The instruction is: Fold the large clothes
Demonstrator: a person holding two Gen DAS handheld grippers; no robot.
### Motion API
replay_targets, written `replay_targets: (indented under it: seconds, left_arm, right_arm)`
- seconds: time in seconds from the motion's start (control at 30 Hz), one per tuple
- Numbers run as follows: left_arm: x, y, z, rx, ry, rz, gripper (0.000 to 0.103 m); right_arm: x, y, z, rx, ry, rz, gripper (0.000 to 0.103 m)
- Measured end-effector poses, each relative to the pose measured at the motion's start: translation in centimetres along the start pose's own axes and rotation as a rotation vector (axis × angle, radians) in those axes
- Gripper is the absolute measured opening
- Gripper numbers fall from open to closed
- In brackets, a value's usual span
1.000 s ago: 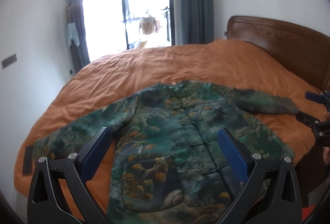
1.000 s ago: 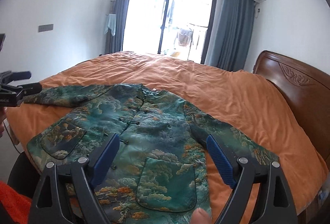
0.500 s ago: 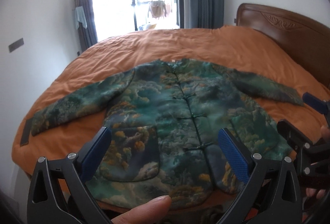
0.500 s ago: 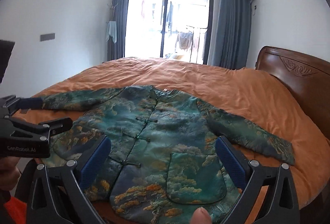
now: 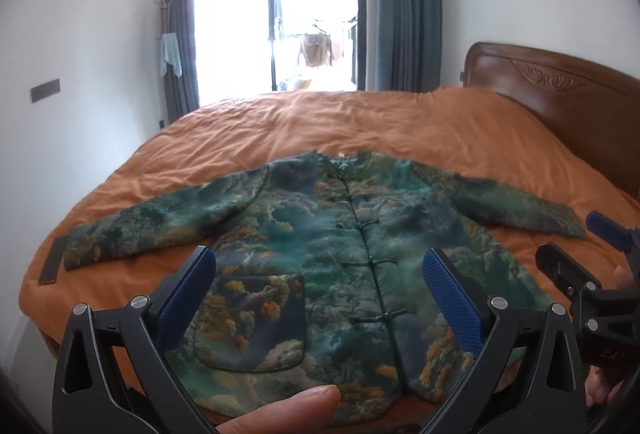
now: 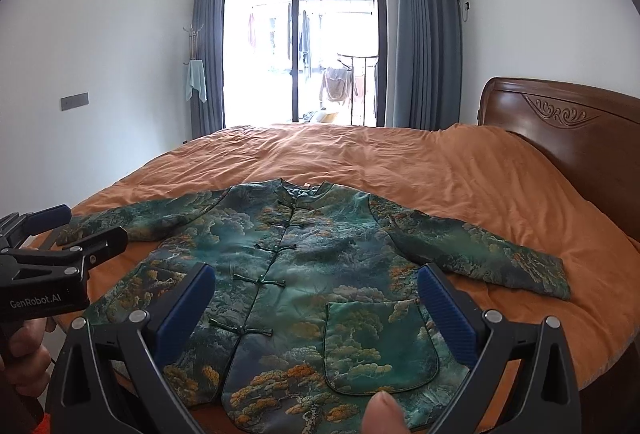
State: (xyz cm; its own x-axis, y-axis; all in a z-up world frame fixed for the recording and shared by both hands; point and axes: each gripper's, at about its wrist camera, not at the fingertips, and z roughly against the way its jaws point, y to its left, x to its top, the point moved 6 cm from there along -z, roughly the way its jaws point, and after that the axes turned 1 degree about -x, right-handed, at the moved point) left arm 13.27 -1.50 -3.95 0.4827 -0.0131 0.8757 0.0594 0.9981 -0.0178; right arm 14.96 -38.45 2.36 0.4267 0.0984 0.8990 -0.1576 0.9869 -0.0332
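Observation:
A green and orange patterned jacket lies flat and face up on the orange bed, sleeves spread to both sides, hem toward me. It also shows in the right wrist view. My left gripper is open and empty, held above the jacket's hem. My right gripper is open and empty, also above the hem. The right gripper shows at the right edge of the left wrist view. The left gripper shows at the left of the right wrist view.
A wooden headboard stands at the bed's right. A glass balcony door with grey curtains is behind the bed. White walls are on both sides. A dark strip lies by the left sleeve's end.
Both grippers have lifted and pulled back, so the whole jacket and more of the room now show. The jacket itself has not moved. Both grippers stay open.

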Motion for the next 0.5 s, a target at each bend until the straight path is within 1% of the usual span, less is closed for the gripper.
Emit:
replay_targets:
  seconds: [0.1, 0.2, 0.33, 0.5]
  left_arm:
    - [-0.41, 0.18, -0.3, -0.008, 0.026, 0.032, 0.103]
    - [-0.8, -0.01, -0.47, -0.006, 0.046, 0.036, 0.103]
    - [-0.96, -0.49, -0.19, -0.016, 0.039, 0.025, 0.103]
    - [-1.06, -0.76, -0.06, -0.028, 0.037, 0.013, 0.103]
  right_arm:
    - [-0.41, 0.3, 0.15, 0.003, 0.002, -0.006, 0.103]
    - [-0.75, 0.53, 0.2, 0.01, 0.004, -0.012, 0.103]
    - [-0.77, 0.8, 0.51, -0.017, -0.014, 0.029, 0.103]
    - [-0.73, 0.65, 0.86, -0.029, -0.024, 0.039, 0.103]
